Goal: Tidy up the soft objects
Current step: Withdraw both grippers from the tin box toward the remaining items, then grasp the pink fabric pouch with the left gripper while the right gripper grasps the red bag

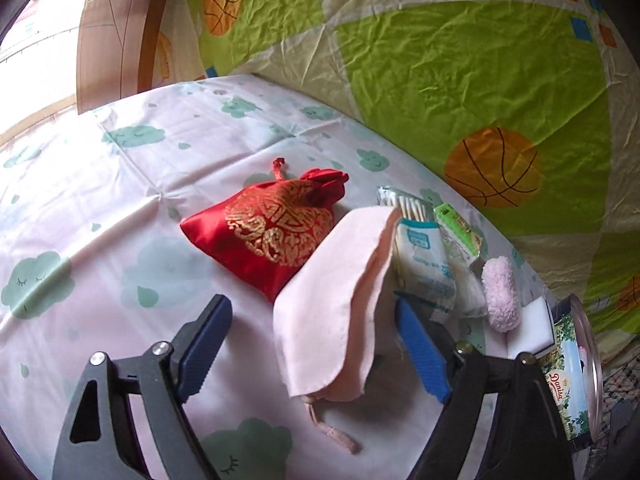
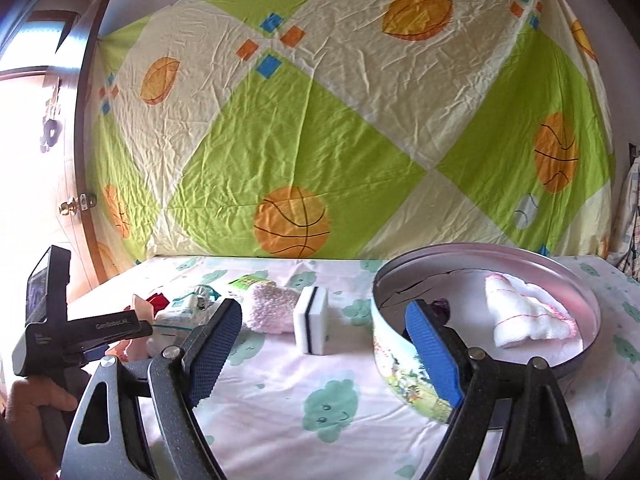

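pink pouch (image 1: 340, 304) between gaping left tool (image 1: 308, 344) pads, red pouch (image 1: 264, 232) beside, right tool (image 2: 316, 352) wide, empty, tin (image 2: 576, 280) near

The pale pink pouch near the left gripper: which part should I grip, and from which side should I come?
Grip the pink pouch on its raised, folded body, probably from above, as the left gripper already points. Its open jaws straddle it. The drawstring lies flat on the bedsheet, too thin to pinch easily.

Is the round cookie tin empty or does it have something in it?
Not empty: the open tin holds a folded white cloth with pink edging.
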`<state>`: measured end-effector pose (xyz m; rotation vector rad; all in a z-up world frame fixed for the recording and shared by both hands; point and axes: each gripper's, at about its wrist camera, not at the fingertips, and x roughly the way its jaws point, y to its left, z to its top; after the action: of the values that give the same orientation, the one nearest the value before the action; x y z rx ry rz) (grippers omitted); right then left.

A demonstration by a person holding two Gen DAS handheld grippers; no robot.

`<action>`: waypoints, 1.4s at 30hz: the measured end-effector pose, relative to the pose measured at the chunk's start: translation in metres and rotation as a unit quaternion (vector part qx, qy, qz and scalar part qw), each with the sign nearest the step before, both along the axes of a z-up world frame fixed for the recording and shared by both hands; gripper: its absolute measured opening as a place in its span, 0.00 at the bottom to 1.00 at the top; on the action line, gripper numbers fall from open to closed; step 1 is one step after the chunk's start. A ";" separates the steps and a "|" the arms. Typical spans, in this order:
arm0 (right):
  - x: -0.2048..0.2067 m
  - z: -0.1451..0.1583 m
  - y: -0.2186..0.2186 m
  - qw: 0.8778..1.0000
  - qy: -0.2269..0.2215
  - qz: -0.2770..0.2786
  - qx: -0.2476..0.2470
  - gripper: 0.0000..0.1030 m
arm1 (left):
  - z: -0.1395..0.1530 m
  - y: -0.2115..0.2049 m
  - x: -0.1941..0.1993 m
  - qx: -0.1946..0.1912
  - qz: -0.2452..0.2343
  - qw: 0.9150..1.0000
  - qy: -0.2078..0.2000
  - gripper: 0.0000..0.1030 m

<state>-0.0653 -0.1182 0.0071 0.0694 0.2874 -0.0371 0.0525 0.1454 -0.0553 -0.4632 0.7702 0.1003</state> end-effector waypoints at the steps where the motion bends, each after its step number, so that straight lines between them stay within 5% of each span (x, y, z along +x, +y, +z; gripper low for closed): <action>1: 0.001 -0.001 0.004 1.000 0.004 0.005 0.001 0.83 | 0.000 0.000 0.001 0.004 -0.006 1.000 0.002 0.74; 9: 0.013 -0.006 0.021 0.999 0.034 0.029 0.009 0.83 | -0.004 0.016 0.002 -0.018 -0.031 0.999 0.012 0.22; 15: 0.020 -0.008 0.019 0.998 0.052 0.024 0.018 0.83 | 0.000 0.001 0.010 0.025 -0.044 0.998 0.023 0.29; 16: 0.021 -0.008 0.019 0.998 0.053 0.024 0.019 0.83 | 0.000 0.001 0.010 0.023 -0.045 0.998 0.022 0.28; 17: 0.021 -0.009 0.019 0.998 0.054 0.024 0.019 0.83 | 0.000 0.003 0.009 0.010 -0.052 0.998 0.016 0.15; 19: 0.023 -0.009 0.018 0.998 0.060 0.025 0.021 0.83 | 0.001 0.009 0.005 -0.007 -0.052 0.999 0.008 0.12; 33: 0.041 -0.020 0.013 0.992 0.108 0.043 0.050 0.74 | 0.047 0.025 -0.039 -0.021 -0.070 0.989 -0.131 0.12; 42: 0.048 -0.022 0.020 0.989 0.120 0.064 0.056 0.74 | 0.027 0.057 -0.064 -0.048 -0.135 0.983 -0.115 0.11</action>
<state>-0.0177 -0.0980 -0.0153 0.1590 0.5343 0.0998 -0.0114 0.2022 -0.0287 -0.4489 0.6051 -0.2408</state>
